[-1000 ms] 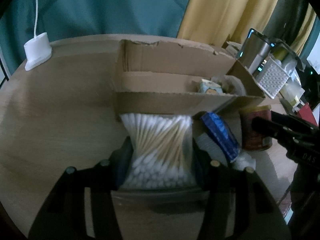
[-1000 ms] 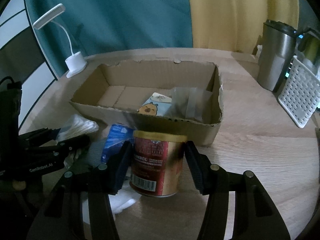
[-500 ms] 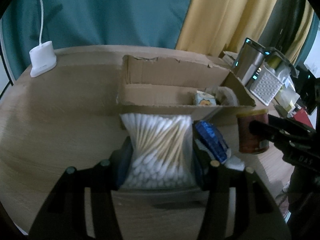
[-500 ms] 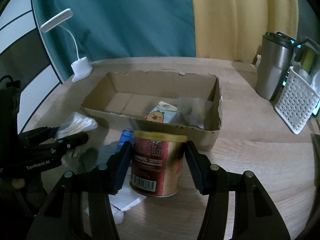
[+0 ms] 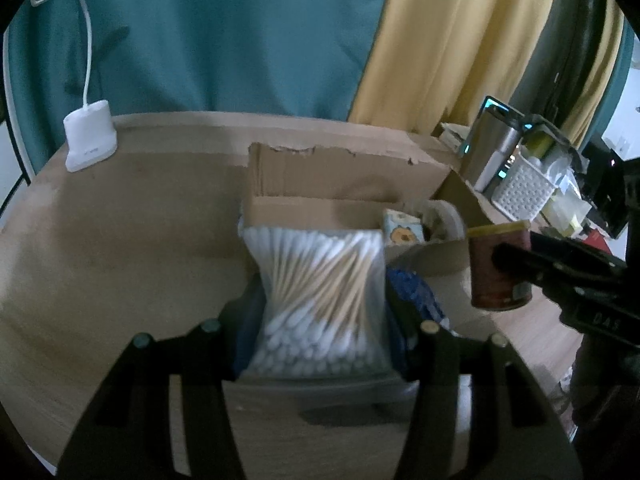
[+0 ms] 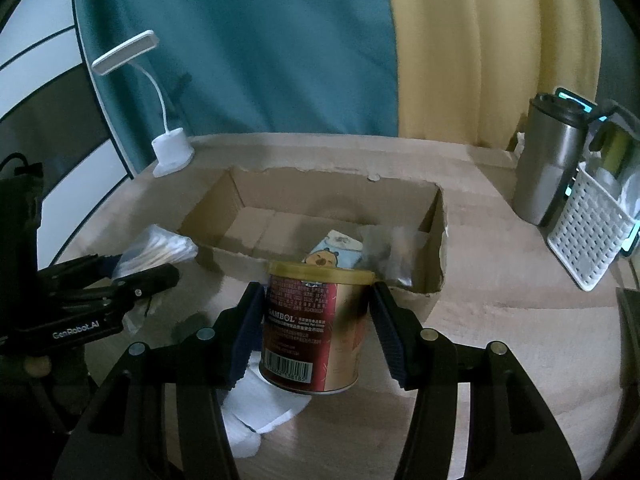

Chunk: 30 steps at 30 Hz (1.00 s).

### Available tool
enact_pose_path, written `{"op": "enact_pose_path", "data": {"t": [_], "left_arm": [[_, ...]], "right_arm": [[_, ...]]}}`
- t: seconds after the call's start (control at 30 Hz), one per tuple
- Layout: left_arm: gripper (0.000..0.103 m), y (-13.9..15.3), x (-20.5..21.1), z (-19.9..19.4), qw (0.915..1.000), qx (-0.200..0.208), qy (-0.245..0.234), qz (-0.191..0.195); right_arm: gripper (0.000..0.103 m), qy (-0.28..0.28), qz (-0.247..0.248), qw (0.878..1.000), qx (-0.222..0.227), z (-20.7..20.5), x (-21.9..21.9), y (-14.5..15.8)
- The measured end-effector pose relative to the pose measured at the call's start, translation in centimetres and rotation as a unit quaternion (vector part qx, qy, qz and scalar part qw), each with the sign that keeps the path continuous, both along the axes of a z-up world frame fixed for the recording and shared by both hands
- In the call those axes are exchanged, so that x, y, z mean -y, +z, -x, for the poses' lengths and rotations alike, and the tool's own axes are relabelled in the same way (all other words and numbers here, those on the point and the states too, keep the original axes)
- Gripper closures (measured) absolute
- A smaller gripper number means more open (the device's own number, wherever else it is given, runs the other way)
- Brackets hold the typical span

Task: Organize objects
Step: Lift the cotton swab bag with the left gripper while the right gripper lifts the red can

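Since a second ago both held things have been raised from the table (image 6: 500,320) and carried toward the cardboard box (image 6: 434,216), which now lies closer beneath them in both wrist views. The bag of cotton swabs (image 5: 320,300) is clamped between the fingers of the left gripper (image 5: 324,316), its upper end already overlapping the near wall of the box at the left end. The red can (image 6: 316,328) is grasped upright by the right gripper (image 6: 316,332), its base clear of the white tissue (image 6: 256,412) beneath it and its gold rim level with the box's near wall. The box is set with its long axis running left to right across both views, directly ahead of each gripper; a cartoon packet (image 6: 334,252) and a clear bag (image 6: 386,248) occupy its right half, while the left half appears bare. It is judged that the swabs are nearer to the vacant space, and that the can must be lifted over the near wall and set down beside the packet without crushing it. A blue packet (image 5: 416,292) is left on the table between the grippers.
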<state>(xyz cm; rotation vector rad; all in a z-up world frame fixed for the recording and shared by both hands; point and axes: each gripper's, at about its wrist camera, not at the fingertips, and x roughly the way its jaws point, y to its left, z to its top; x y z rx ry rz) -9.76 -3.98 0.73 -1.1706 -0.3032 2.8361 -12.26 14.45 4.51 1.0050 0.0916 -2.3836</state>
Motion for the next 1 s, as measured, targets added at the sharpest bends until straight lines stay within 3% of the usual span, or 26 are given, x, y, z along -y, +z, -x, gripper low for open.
{"op": "enact_pose_path", "data": {"t": [1.0], "left_arm": [[0.049,3.2,2.1,2.5,0.999,-0.043,-0.002,-0.009]], "right_arm": [[0.046,0.002,0.007,1.0,-0.027,2.1,1.6,2.7]]}}
